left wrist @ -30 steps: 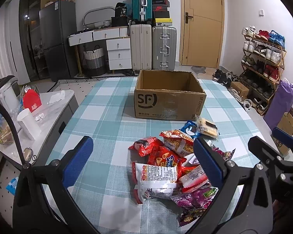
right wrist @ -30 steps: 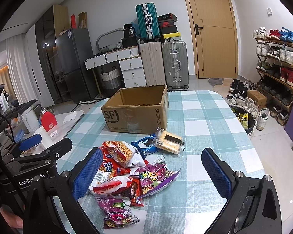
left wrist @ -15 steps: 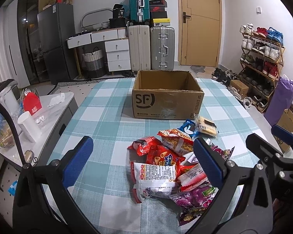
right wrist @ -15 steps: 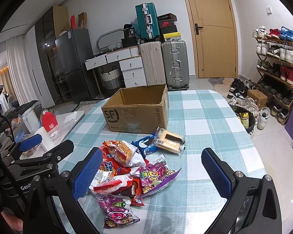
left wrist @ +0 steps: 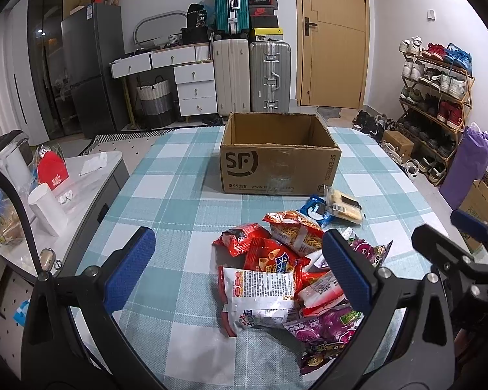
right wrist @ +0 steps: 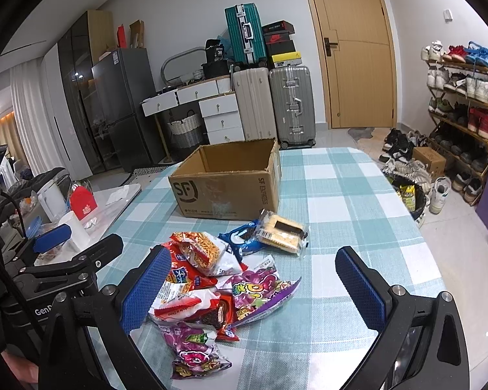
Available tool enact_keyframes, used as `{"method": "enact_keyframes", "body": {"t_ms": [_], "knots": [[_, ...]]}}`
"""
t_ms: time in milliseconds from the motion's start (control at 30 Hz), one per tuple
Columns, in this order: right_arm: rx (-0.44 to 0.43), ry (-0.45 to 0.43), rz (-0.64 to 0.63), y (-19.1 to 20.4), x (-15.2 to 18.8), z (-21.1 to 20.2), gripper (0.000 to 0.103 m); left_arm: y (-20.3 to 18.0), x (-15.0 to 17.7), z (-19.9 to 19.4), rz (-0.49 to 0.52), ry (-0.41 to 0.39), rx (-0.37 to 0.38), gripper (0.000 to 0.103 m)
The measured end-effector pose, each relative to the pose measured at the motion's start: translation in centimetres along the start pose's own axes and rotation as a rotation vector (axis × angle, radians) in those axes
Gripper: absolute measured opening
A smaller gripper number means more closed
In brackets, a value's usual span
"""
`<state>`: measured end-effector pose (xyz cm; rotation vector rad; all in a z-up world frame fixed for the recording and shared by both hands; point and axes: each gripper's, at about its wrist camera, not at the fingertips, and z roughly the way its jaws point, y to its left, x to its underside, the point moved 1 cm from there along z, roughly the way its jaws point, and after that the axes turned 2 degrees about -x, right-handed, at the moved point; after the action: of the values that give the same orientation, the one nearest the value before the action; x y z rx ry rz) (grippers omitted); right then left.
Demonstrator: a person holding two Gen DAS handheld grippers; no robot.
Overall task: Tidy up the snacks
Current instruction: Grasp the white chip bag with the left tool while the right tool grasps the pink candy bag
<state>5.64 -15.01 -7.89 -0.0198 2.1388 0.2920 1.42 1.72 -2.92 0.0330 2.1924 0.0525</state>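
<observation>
A heap of snack packets (left wrist: 286, 269) (right wrist: 218, 282) lies on the checked tablecloth, red, white and purple bags overlapping. A blue biscuit pack (right wrist: 244, 239) and a clear pack of yellow cakes (left wrist: 343, 203) (right wrist: 281, 230) rest at its far edge. Behind them stands an open, empty-looking cardboard box (left wrist: 278, 154) (right wrist: 227, 182). My left gripper (left wrist: 237, 269) hangs open over the heap's left side, holding nothing. My right gripper (right wrist: 253, 287) is open above the heap's right side, also holding nothing. Each gripper shows in the other's view.
A low white side table (left wrist: 91, 178) with a kettle, cup and red carton stands left of the table. Suitcases (left wrist: 253, 74), drawers and a fridge line the far wall. A shoe rack (right wrist: 462, 107), a bin and a purple bag sit on the right.
The left gripper has drifted slightly, so the box and heap sit a little further left in its view. The right view barely changes. Both stay open.
</observation>
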Motion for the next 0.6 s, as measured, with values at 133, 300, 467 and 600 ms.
{"method": "enact_keyframes", "body": {"t_ms": [133, 300, 467, 600], "knots": [[-0.062, 0.031, 0.029, -0.5, 0.6, 0.5, 0.103, 0.4, 0.4, 0.4, -0.004, 0.013, 0.003, 0.102], [-0.073, 0.046, 0.012, -0.4, 1.6, 0.8, 0.103, 1.0, 0.7, 1.1, 0.000, 0.028, -0.002, 0.102], [-0.101, 0.086, 0.000, -0.6, 3.3, 1.3, 0.103, 1.6, 1.3, 2.1, -0.002, 0.050, 0.004, 0.102], [-0.132, 0.134, -0.016, -0.6, 5.0, 1.9, 0.103, 2.1, 1.7, 2.7, -0.002, 0.056, 0.003, 0.102]]}}
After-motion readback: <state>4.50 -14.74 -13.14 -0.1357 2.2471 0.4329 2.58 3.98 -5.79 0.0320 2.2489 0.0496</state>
